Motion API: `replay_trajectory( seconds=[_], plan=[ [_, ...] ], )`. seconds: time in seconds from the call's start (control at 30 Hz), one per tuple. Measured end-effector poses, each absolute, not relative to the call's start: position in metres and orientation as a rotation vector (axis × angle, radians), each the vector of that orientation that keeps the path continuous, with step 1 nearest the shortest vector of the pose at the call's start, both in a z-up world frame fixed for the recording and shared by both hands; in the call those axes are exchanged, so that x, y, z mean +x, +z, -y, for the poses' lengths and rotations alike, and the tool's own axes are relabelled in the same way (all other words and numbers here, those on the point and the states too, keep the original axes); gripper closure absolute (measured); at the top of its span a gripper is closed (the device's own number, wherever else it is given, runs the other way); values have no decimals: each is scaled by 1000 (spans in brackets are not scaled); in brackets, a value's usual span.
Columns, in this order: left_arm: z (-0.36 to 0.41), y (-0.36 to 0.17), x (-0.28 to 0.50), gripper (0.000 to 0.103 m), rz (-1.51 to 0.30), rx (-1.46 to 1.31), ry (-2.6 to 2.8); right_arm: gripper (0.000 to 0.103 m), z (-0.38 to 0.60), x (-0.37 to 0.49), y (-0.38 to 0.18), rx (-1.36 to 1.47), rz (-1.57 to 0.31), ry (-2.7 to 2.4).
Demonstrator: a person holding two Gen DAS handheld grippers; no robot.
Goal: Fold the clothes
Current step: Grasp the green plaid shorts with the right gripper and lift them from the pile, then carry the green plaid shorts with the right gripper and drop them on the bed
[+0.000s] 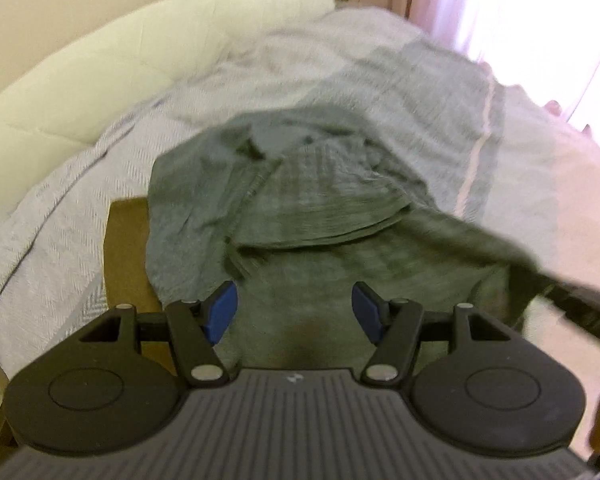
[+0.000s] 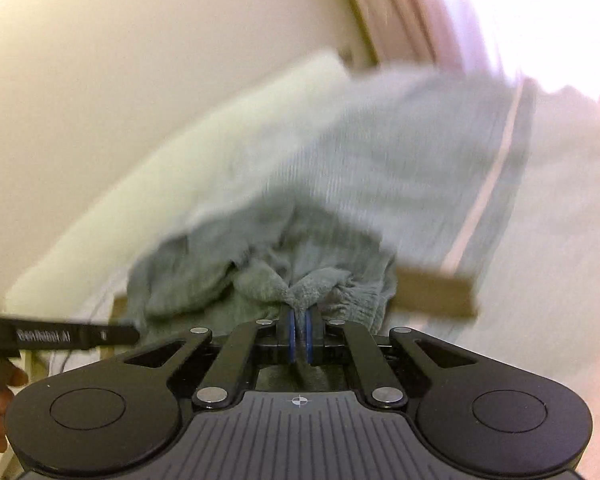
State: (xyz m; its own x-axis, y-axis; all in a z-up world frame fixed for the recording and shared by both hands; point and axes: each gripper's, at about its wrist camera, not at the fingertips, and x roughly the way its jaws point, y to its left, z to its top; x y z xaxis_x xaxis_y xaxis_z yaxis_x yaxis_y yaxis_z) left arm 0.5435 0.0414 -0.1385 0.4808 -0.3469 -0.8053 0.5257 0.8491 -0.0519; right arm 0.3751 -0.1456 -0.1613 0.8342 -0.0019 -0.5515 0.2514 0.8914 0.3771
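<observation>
- While the grey-green knit sweater [image 1: 300, 200] lies crumpled on the bed [image 1: 60, 208], the left tongs [image 1: 294, 312] hover above it, spread wide and empty.
- Right tongs [image 2: 299, 334] are clenched on a bunched sweater fold.

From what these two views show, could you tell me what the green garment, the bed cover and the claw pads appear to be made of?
Green garment: seemingly a soft matte knit; ribbed rows and a fuzzy nap show.
Bed cover: pale woven or quilted cloth, judging by its herringbone texture.
Left claw pads: blue and smooth, possibly rubber or plastic; blur leaves it open.
Right claw: the same blue pads, pinching the garment.
</observation>
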Motion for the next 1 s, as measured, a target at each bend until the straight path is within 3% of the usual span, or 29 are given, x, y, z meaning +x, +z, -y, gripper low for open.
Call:
replay_trajectory(
  seconds=[0.3,0.5,0.63,0.7,0.73,0.77,1.0],
  plan=[
    [-1,-81,450,43,-848,203,-698,100,209,229,-53,214,-376,-206],
    [46,-68,353,43,-871,232,-850,100,251,98,-10,76,-416,-251],
    [79,-66,281,43,-880,269,-953,100,273,8,2,23,-540,-344],
    [94,-68,246,43,-885,286,-995,63,283,-35,-8,-2,-647,-476],
    [101,-69,229,43,-888,295,-1012,10,287,-55,-15,-24,-694,-561],
    [108,-71,211,43,-895,304,-1022,0,288,-75,-22,-40,-722,-626],
    [150,-85,99,43,-951,409,-1056,1,283,-185,-53,134,-807,-662]
  ],
)
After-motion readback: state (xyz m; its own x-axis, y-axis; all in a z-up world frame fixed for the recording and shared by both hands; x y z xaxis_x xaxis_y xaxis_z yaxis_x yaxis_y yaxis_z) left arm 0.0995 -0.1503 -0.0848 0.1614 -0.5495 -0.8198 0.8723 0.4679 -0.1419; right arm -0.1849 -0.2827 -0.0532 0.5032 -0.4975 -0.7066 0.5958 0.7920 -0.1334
